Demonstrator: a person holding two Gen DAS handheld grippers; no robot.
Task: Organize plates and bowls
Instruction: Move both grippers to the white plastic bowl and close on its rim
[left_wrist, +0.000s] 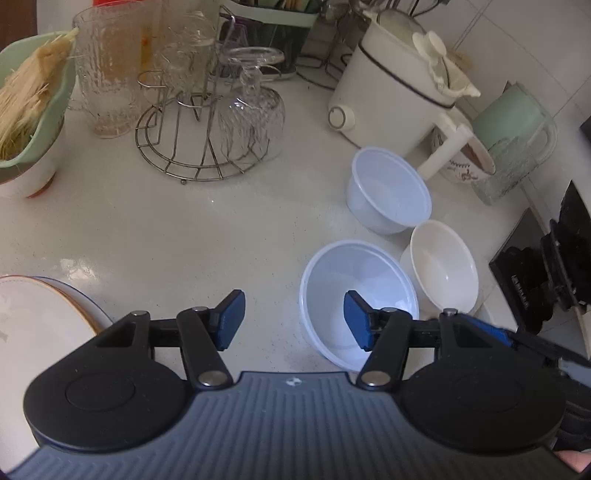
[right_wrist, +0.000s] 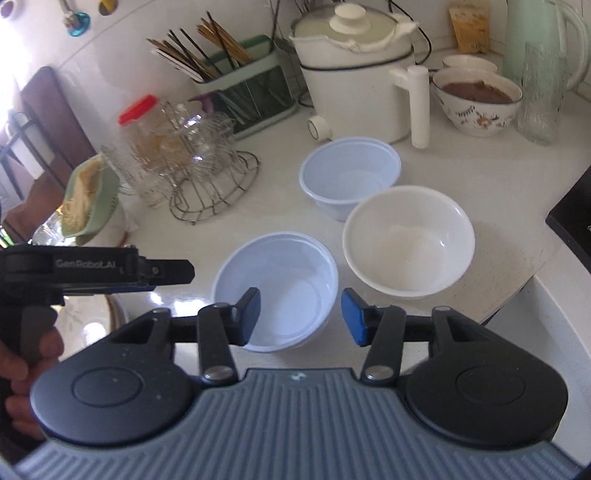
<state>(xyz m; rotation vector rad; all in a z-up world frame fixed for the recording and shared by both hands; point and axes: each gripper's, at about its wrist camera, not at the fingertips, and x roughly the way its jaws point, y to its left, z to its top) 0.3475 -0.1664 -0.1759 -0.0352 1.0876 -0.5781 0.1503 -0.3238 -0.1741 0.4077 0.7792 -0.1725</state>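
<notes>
Both tongs hang released: right tongs (right_wrist: 301, 317) over the near blue bowl (right_wrist: 275, 291), left tongs (left_wrist: 294, 320) alongside. A lopsided rim pinch could tip it into the white bowl (right_wrist: 408, 240) just beyond.

Both views are evenly lit by soft daylight, bright but slightly washed out. In the right wrist view the light source is at the upper left, where the wall (right_wrist: 122, 48) blows out to near white. The counter (left_wrist: 192, 229) carries small glare patches, strongest near the plates (left_wrist: 40, 325). Shadows are faint and soft under the bowls (right_wrist: 275, 280). Fisheye distortion bends the edges and darkens the corners. The glasses (right_wrist: 177, 147) are smeared with motion blur in the right view; the left view is sharper, though grainy.
</notes>
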